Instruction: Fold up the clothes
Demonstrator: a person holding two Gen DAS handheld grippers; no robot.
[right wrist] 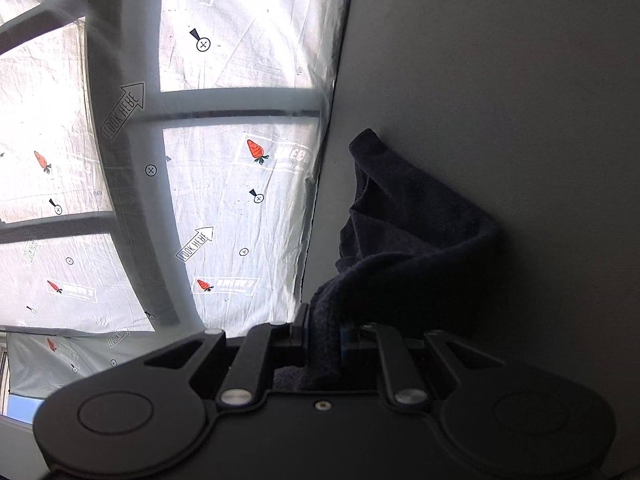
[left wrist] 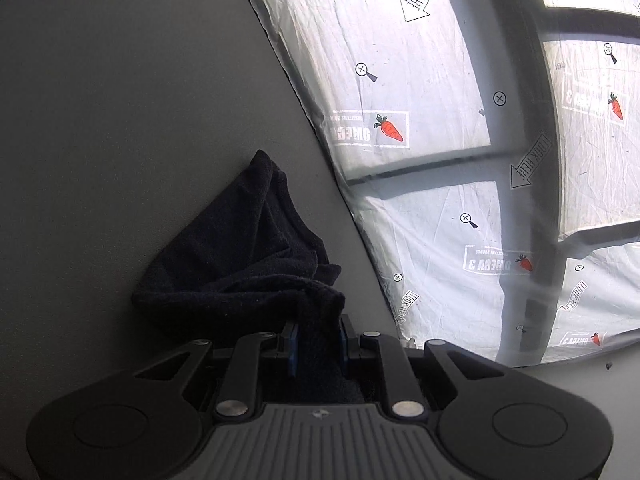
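A dark navy garment point(left wrist: 248, 248) hangs bunched in front of a grey wall, lifted in the air. My left gripper point(left wrist: 316, 340) is shut on one end of it, the cloth pinched between the blue pads point(left wrist: 292, 350). In the right wrist view the same dark garment point(right wrist: 404, 232) drapes in folds, and my right gripper point(right wrist: 324, 338) is shut on its other end. The cloth fills the gap between each pair of fingers and spills back toward the gripper body. The rest of the garment's shape is hidden in its folds.
A plain grey wall point(left wrist: 120, 100) fills one side of each view. Beside it a window point(left wrist: 420, 80) is covered with translucent plastic sheeting printed with carrots and "look here" arrows point(right wrist: 124, 110), with dark frame bars behind. Both cameras point upward.
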